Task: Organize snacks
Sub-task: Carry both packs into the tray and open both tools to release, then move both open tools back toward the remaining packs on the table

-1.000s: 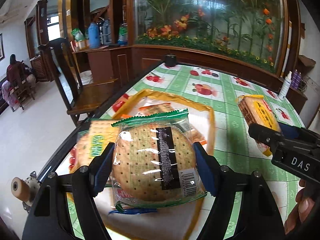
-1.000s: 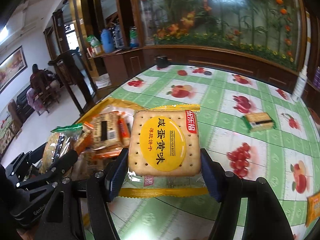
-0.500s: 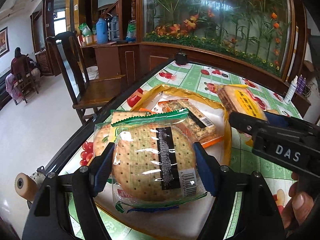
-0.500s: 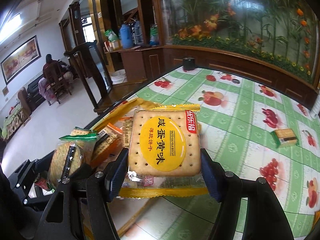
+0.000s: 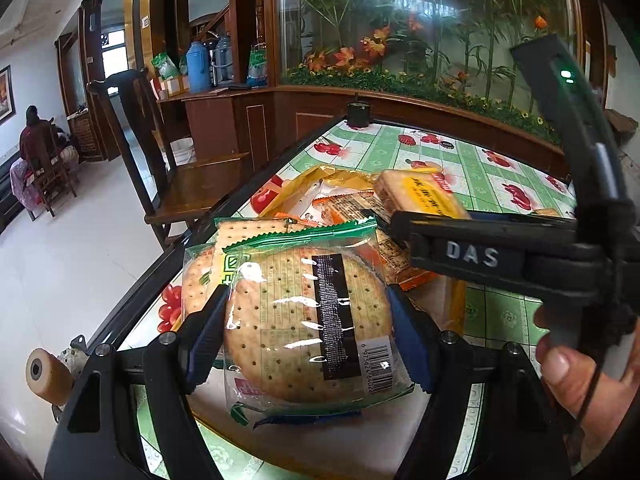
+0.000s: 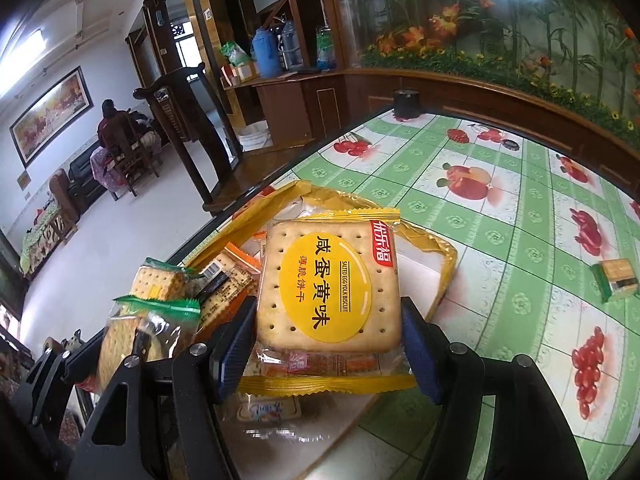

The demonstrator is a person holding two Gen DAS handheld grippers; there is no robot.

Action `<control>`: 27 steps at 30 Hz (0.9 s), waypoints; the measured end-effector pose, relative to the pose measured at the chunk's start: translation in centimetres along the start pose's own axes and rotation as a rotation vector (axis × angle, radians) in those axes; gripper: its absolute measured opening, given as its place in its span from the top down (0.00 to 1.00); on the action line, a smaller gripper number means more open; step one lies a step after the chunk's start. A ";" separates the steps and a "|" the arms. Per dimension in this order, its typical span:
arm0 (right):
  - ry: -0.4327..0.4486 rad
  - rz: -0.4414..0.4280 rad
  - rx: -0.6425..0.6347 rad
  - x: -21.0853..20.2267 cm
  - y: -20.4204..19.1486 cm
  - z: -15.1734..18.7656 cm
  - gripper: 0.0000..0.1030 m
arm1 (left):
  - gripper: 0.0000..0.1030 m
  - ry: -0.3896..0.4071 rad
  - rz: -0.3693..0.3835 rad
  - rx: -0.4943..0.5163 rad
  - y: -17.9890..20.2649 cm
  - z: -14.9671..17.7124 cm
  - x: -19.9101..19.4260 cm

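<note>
Left gripper (image 5: pixel 308 338), black frame with blue pads, pinches a clear, green-topped packet of round perforated crackers (image 5: pixel 310 320) by its two sides, above the desk's left edge. Under and behind it lies a second green-print packet of square crackers (image 5: pixel 224 248), resting at the near end of a big open yellow plastic bag (image 6: pixel 444 256) that lies flat on the desk (image 6: pixel 500 208), a surface covered with a green checked, fruit-printed cloth. Inside the bag's mouth sit orange-wrapped biscuit packets (image 5: pixel 352 208), crowded against each other.

Right gripper (image 6: pixel 328 340), same black and blue build, is clamped on a square yellow-wrapped salted egg yolk biscuit packet (image 6: pixel 328 280), held over the bag and partly hiding its contents. In the left wrist view its black arm marked DAS crosses in front of the bag from the right, with a person's thumb (image 5: pixel 560 364) at the handle. Both held packets hang close together over the bag.

Further right, a small green-wrapped biscuit packet (image 6: pixel 616 280) lies alone on the desk, well apart from the bag. A black round object (image 6: pixel 406 102) stands at the desk's far edge. A dark wooden chair (image 5: pixel 176 176) stands just off the left edge.

Versus a second ago: right gripper and yellow packet have swung left from the bare cloth to over the bag; left gripper hardly moved; both grips unchanged.
</note>
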State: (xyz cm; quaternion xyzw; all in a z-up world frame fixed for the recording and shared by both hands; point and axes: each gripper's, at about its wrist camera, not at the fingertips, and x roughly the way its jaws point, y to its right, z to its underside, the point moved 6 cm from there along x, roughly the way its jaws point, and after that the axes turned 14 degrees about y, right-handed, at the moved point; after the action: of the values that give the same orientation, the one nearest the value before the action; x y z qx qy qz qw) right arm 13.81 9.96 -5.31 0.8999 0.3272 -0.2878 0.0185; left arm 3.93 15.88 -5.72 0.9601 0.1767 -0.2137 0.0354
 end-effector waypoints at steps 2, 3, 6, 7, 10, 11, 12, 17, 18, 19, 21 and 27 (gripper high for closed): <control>-0.007 -0.009 0.014 0.7 0.2 0.0 0.33 | 0.26 0.002 -0.005 0.006 0.1 0.0 0.0; -0.011 -0.009 0.017 0.9 0.2 0.1 0.33 | 0.26 0.004 -0.004 0.005 0.2 0.0 -0.1; -0.022 -0.012 0.022 1.7 0.3 0.2 0.32 | 0.26 0.006 -0.009 0.018 0.7 0.1 0.0; -0.028 -0.014 0.023 1.9 0.3 0.2 0.32 | 0.26 0.006 -0.012 0.027 1.0 0.2 0.0; -0.030 -0.019 0.025 2.2 0.2 0.4 0.31 | 0.24 0.009 -0.028 0.041 1.3 0.2 0.1; -0.027 -0.020 0.024 2.2 0.2 0.4 0.31 | 0.23 0.011 -0.031 0.041 1.4 0.3 0.1; -0.025 -0.023 0.025 2.1 0.2 0.4 0.31 | 0.21 0.011 -0.032 0.040 1.4 0.3 0.2; -0.010 -0.010 0.016 1.7 0.4 0.1 0.21 | 0.16 0.001 -0.057 0.045 1.3 0.4 0.3; -0.003 -0.006 0.017 1.5 0.5 0.0 0.17 | 0.14 -0.003 -0.068 0.046 1.2 0.4 0.4; 0.001 -0.005 0.019 1.4 0.6 0.0 0.16 | 0.14 -0.003 -0.074 0.043 1.1 0.4 0.3; 0.009 0.000 0.023 1.0 1.0 -0.2 0.16 | 0.14 -0.006 -0.084 0.038 0.9 0.4 0.3; 0.048 0.020 0.066 -1.2 2.7 -0.6 0.13 | 0.14 -0.006 -0.082 0.001 0.6 0.1 -0.1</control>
State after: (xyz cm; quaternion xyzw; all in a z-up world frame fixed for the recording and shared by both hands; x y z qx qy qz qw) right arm 15.00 7.29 -4.61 0.9098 0.3091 -0.2765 -0.0163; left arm 4.05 15.29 -5.79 0.9514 0.2156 -0.2182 0.0266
